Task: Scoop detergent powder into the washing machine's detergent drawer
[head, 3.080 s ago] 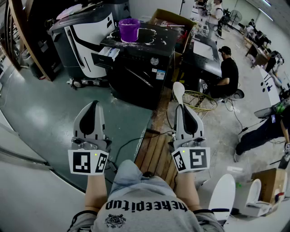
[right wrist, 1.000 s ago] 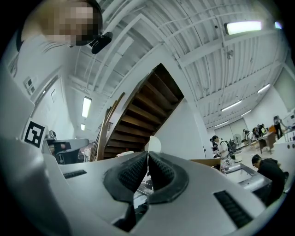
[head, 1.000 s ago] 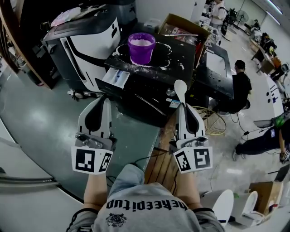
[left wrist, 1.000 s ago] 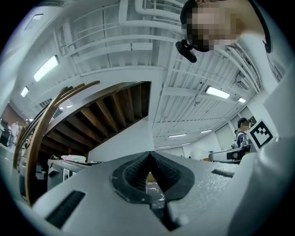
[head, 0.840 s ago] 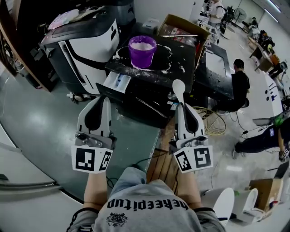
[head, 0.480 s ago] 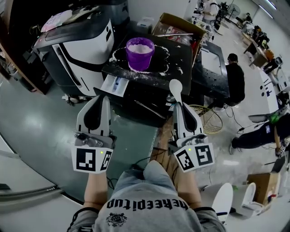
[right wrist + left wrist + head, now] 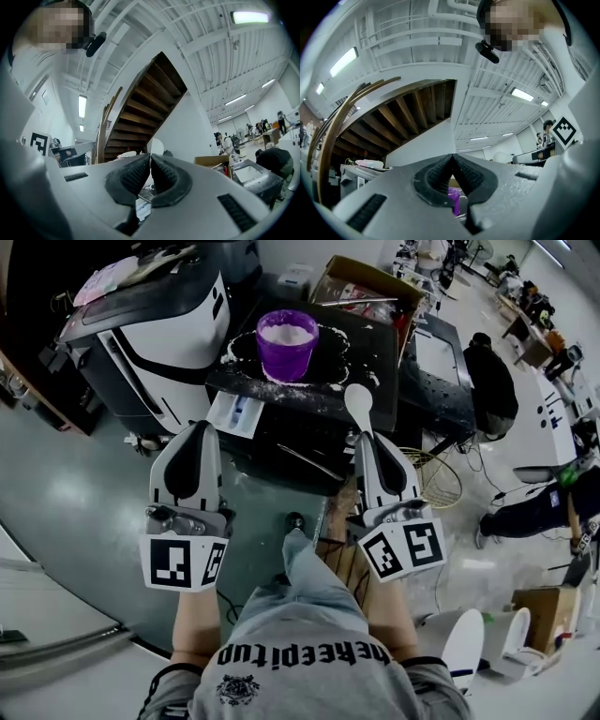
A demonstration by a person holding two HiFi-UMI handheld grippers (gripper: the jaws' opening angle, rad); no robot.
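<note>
A purple cup (image 7: 286, 341) of white powder stands on the black washing machine (image 7: 370, 352), with spilled powder around it. The white detergent drawer (image 7: 235, 414) is pulled out at the machine's front left. My right gripper (image 7: 367, 440) is shut on the handle of a white spoon (image 7: 359, 403), whose bowl points at the machine top, right of the cup. My left gripper (image 7: 199, 429) is shut with nothing in it, just short of the drawer. In the left gripper view the shut gripper (image 7: 451, 157) shows the purple cup (image 7: 454, 198) beyond it. In the right gripper view the spoon bowl (image 7: 157, 146) rises above the gripper (image 7: 150, 156).
A white and black machine (image 7: 150, 320) stands left of the washer. A cardboard box (image 7: 361, 282) lies behind it. A person in black (image 7: 489, 376) sits at the right near a wire basket (image 7: 433, 476). A wooden pallet (image 7: 339, 561) lies underfoot.
The washing machine, cup and drawer have drawn nearer to both grippers. The person's knee has come up between the arms. Both grippers stay shut, the spoon still held.
</note>
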